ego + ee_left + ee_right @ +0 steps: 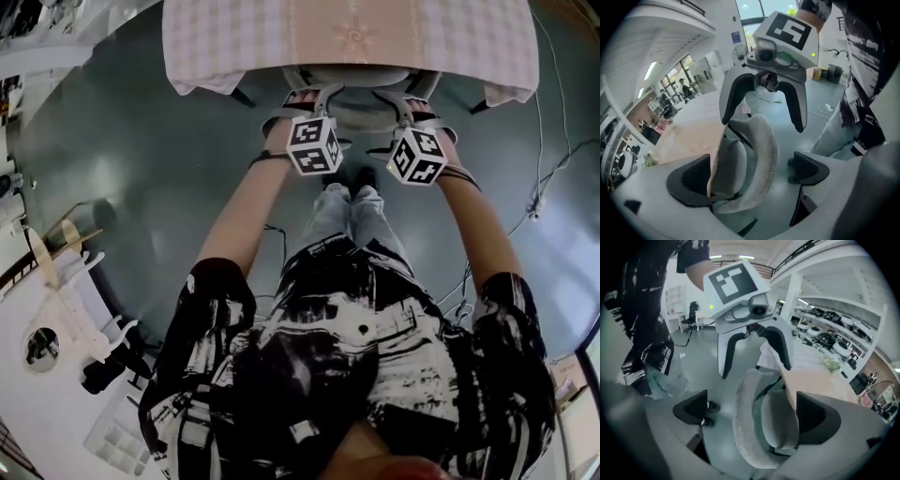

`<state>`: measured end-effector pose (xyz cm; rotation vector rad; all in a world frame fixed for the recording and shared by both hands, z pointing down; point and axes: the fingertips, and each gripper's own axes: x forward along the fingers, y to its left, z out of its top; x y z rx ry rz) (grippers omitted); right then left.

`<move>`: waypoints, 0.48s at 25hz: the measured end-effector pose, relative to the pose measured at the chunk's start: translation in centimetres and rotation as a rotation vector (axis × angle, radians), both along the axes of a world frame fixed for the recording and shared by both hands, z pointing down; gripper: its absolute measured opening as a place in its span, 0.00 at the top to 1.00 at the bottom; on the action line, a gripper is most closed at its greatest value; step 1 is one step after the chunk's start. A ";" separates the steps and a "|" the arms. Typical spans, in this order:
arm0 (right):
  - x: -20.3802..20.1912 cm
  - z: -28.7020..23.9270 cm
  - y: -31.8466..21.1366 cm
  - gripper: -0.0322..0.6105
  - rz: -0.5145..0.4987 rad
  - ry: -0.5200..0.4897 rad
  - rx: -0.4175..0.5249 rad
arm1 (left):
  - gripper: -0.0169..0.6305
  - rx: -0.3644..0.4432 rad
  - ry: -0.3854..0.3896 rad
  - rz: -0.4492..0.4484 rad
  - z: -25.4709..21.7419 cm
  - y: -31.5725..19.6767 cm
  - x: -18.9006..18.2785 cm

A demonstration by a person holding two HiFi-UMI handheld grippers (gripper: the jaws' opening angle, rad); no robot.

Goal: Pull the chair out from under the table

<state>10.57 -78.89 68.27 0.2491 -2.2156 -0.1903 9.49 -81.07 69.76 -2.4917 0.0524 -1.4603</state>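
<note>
The chair [361, 114] is seen tucked under the near edge of the table [281, 42], its seat hidden beneath the checked tablecloth [206, 47] and only its curved grey backrest showing clear of the table edge. The left gripper [305, 98] and the right gripper [412, 101] are held side by side just short of that table edge, one over each end of the backrest. In the left gripper view the jaws of the left gripper [750, 176] are shown spread wide, with the backrest rim [759, 154] set between them. In the right gripper view the right gripper [754, 416] is likewise spread open across the backrest [745, 427]. Contact between pads and chair cannot be made out. Dark shoes [349, 178] are planted on the grey floor [141, 159] just back from the table.
</note>
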 end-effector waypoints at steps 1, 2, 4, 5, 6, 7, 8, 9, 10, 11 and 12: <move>-0.2 1.5 0.2 0.06 -0.012 0.033 -0.025 | 0.12 -0.014 -0.030 0.018 1.4 0.1 0.2; -0.3 2.8 0.2 0.06 -0.019 0.061 -0.046 | 0.12 -0.028 -0.060 0.035 2.6 0.3 0.3; -0.4 5.0 0.1 0.06 -0.027 0.112 -0.075 | 0.12 -0.045 -0.121 0.074 5.0 0.5 0.5; -0.4 6.0 0.0 0.06 -0.032 0.139 -0.083 | 0.13 -0.050 -0.148 0.092 6.0 0.6 0.6; -0.4 7.0 -0.1 0.06 -0.040 0.166 -0.088 | 0.13 -0.054 -0.172 0.107 6.9 0.7 0.7; -0.3 7.8 -0.2 0.06 -0.050 0.194 -0.092 | 0.14 -0.059 -0.191 0.119 7.7 0.7 0.8; -0.2 8.7 -0.2 0.07 -0.059 0.220 -0.096 | 0.15 -0.064 -0.206 0.126 8.4 0.8 0.9; -0.1 9.5 -0.2 0.08 -0.068 0.244 -0.102 | 0.17 -0.068 -0.217 0.130 9.1 0.8 1.0; -0.1 10.1 -0.1 0.10 -0.073 0.262 -0.110 | 0.18 -0.073 -0.226 0.131 9.6 0.8 1.1; -0.1 10.7 -0.2 0.12 -0.074 0.274 -0.116 | 0.20 -0.078 -0.232 0.130 10.1 0.7 1.2; -0.1 11.2 -0.2 0.15 -0.074 0.283 -0.118 | 0.22 -0.084 -0.236 0.127 10.5 0.7 1.2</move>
